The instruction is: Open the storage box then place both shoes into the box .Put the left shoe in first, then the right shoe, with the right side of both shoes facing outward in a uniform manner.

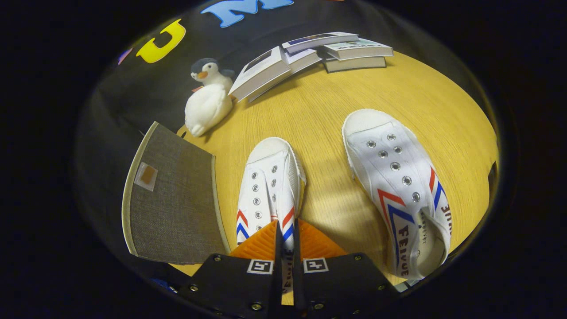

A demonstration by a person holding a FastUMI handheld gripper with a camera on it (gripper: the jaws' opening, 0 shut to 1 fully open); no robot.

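Both shoes sit on the desk (319,110), so neither is packed yet. The storage box (172,199), a grey fabric panel with its lid seemingly folded out, lies at the left edge beside the nearer shoe (268,186). The claw (287,237) is pressed nearly together, pinching the heel-side upper of that shoe. The other shoe (394,186) lies apart on the right. Judging by this, the first shoe's lift is beginning; placing both remains.

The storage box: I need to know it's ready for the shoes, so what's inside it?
Nothing inside can be seen: the grey fabric lid covers the storage box. Both shoes sit on the wooden table; the tongs pinch the side wall of the nearer shoe.
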